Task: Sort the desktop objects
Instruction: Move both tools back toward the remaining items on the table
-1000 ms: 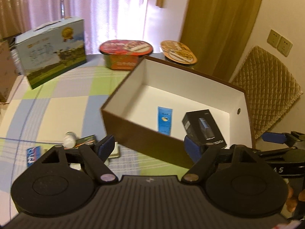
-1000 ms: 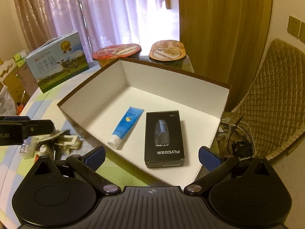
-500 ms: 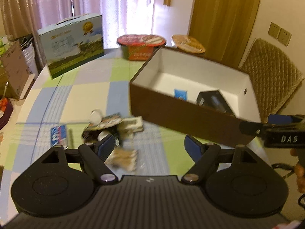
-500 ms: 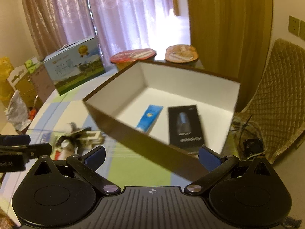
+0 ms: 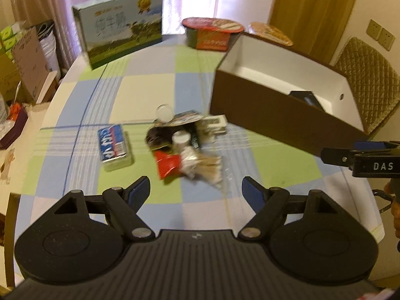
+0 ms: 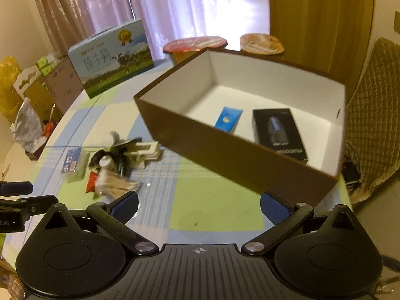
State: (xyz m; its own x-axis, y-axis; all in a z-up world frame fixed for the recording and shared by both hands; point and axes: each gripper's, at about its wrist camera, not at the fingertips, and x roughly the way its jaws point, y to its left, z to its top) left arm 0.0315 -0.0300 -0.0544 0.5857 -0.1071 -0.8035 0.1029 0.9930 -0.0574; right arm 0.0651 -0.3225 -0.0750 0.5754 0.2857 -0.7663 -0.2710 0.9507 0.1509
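Your left gripper (image 5: 196,191) hangs over the checked tabletop (image 5: 275,165) with its jaws apart and nothing between them; your right gripper (image 6: 198,206) is likewise spread wide and empty; just beyond the left one lies a blurred heap of small items (image 5: 183,147), a red packet (image 5: 167,166) nearest, with a blue-and-white pack (image 5: 112,145) beside it; to the right stands the brown box (image 6: 225,150), a blue tube (image 6: 228,118) and a black carton (image 6: 280,132) lying inside; farther back sit a milk carton (image 5: 120,27) and two instant-noodle bowls (image 5: 212,33).
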